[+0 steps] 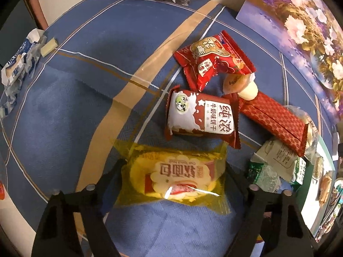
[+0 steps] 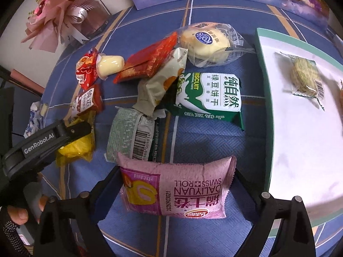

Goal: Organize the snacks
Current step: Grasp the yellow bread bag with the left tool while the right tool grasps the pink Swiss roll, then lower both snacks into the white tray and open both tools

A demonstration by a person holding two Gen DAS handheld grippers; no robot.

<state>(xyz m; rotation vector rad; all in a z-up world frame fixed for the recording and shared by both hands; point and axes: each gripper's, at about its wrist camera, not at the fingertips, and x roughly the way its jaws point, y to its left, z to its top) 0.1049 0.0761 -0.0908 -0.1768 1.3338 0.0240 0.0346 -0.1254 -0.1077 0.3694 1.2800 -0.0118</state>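
Blue checked cloth (image 1: 70,98) covers the table under a loose heap of snacks. In the left wrist view, the left gripper (image 1: 173,171) straddles a yellow bread packet (image 1: 174,174) at lower centre; its black fingers (image 1: 116,172) sit at the wrapper's edges, and whether they press it I cannot tell. Just above lies a brown-and-white milk biscuit pack (image 1: 201,115), with a red pouch (image 1: 211,61) and a long red bar (image 1: 274,120) crowding the upper right.

In the right wrist view, the right gripper (image 2: 176,183) brackets a pink Swiss roll packet (image 2: 178,189) at lower centre, jaws wide, contact unclear. A barcode-printed pale wrapper (image 2: 133,137) touches the pink packet's top edge; a green biscuit pack (image 2: 211,95) lies above. At right, a white tray (image 2: 300,150) holds a wrapped biscuit (image 2: 305,78).
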